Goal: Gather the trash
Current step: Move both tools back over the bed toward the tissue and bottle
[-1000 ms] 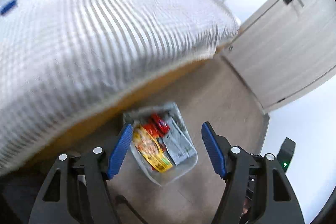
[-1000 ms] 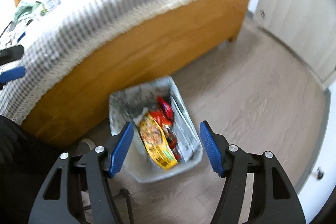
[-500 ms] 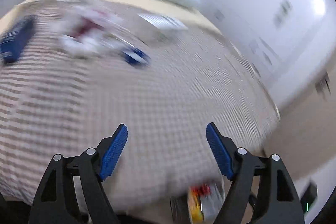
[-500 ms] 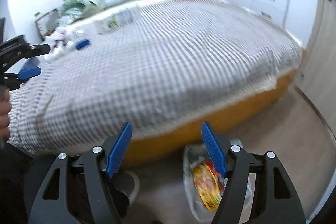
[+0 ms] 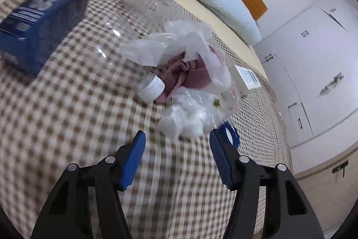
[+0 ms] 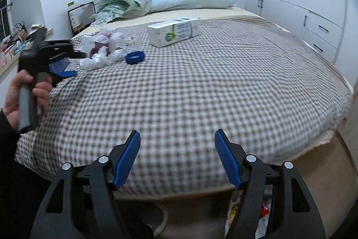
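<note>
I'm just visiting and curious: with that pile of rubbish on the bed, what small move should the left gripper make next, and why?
Probably ease the left gripper a little forward over the crumpled clear plastic. That wad lies just ahead of its fingertips on the checked blanket, nearer than the white-capped bottle. Its jaws are closing with nothing between them, so closing fully here would likely catch nothing.

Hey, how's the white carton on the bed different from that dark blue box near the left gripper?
The white carton is pale with a barcode and a green and blue print; the dark blue box is dark with light lettering. The white carton lies beyond the heap of plastic bags toward the wardrobe side; the dark blue box lies on the heap's other side. Both are long rectangular boxes lying flat on the checked bedspread.
</note>
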